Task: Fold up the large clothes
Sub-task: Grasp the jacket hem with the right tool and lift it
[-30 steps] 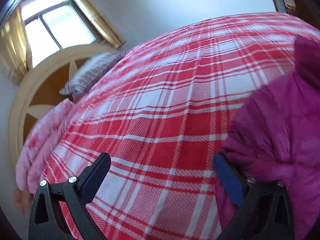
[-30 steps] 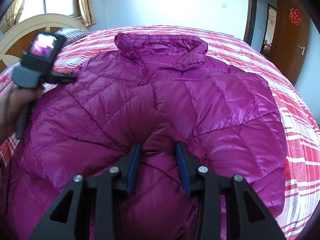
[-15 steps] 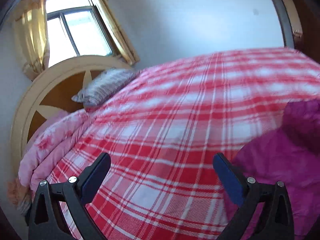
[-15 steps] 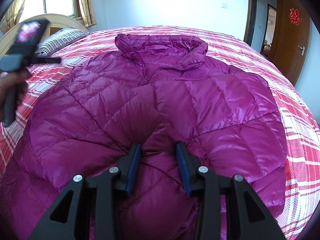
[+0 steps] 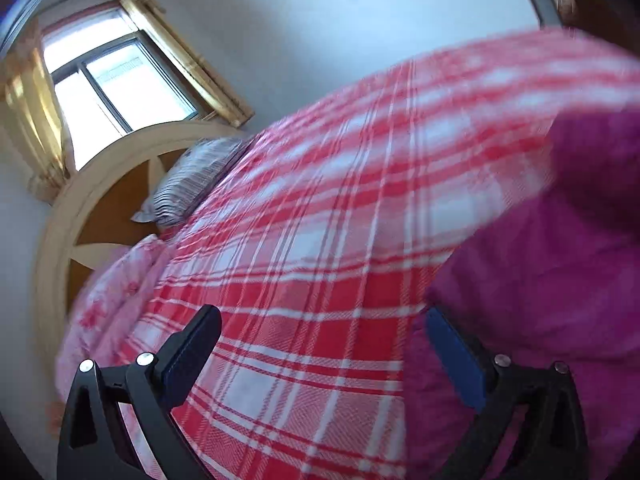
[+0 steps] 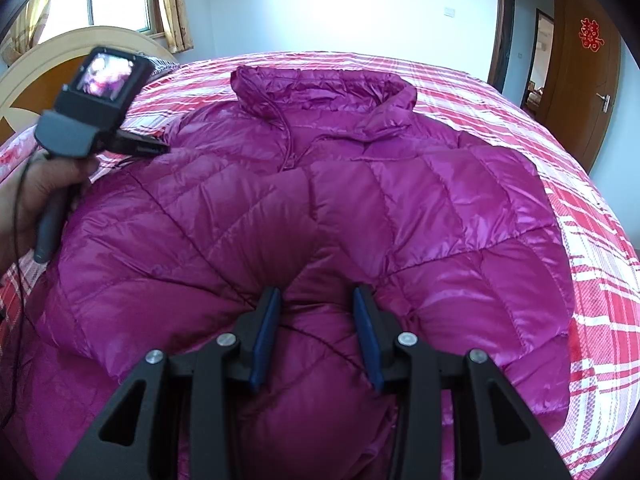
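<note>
Right gripper [image 6: 316, 312]: pinching a bunched fold of the magenta down jacket [image 6: 400, 200].
Left gripper [image 5: 320, 348]: spread wide, apparently at the jacket's edge; view blurred.
Bedspread [image 5: 320, 240]: red plaid.

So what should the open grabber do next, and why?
Probably close the left gripper on the purple jacket edge: its jaws are wide open over the plaid bedspread, one finger beside the fabric, while the right gripper already pinches the hem.
</note>
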### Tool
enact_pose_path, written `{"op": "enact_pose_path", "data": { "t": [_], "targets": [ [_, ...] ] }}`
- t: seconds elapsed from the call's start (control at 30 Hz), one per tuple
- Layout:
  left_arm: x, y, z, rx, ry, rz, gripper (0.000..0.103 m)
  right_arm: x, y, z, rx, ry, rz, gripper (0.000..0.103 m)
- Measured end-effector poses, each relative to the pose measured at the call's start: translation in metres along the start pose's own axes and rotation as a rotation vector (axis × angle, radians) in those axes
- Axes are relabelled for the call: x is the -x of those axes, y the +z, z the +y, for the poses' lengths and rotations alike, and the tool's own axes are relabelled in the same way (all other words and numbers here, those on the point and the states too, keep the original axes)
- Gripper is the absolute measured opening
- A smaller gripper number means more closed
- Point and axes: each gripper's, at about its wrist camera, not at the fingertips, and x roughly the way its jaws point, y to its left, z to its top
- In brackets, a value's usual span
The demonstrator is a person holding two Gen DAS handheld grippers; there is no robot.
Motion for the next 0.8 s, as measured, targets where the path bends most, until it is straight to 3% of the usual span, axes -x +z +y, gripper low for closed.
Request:
{"op": "enact_pose_path", "data": {
  "t": [0.07, 0.13, 0.17, 0.2, 0.27, 0.33, 0.43, 0.63, 0.8],
  "targets": [
    [0.029, 0.001, 0.007, 0.076, -0.142, -0.035, 0.102, 0.006, 0.009, -0.008, 0.007, 0.063, 0.019, 0.047],
    [0.045, -0.005, 0.001, 0.138, -0.340, -0.028, 0.102, 0.017, 0.025, -0.020, -0.024, 0.111, -0.018, 0.058],
    [0.045, -0.010, -0.010, 0.152, -0.424, -0.004, 0.102, 0.024, 0.040, -0.026, -0.024, 0.104, -0.056, 0.060],
    [0.042, -0.015, -0.022, 0.148, -0.455, 0.021, 0.102, 0.026, 0.050, -0.028, -0.014, 0.086, -0.071, 0.062],
    [0.033, -0.024, -0.042, 0.104, -0.455, 0.044, 0.102, 0.024, 0.083, -0.030, 0.046, 0.028, -0.089, 0.062],
    [0.019, -0.033, -0.059, 0.070, -0.409, 0.093, 0.102, 0.010, 0.119, -0.029, 0.123, -0.023, -0.081, 0.062],
    [0.013, -0.033, -0.059, 0.112, -0.455, 0.112, 0.102, -0.024, 0.168, -0.023, 0.252, -0.072, -0.040, 0.062],
    [0.006, -0.038, -0.058, 0.133, -0.468, 0.116, 0.102, -0.100, 0.228, 0.003, 0.441, -0.015, 0.105, 0.067],
    [0.007, -0.040, -0.058, 0.156, -0.490, 0.119, 0.102, -0.136, 0.240, 0.016, 0.523, 0.045, 0.188, 0.068]
  ]
}}
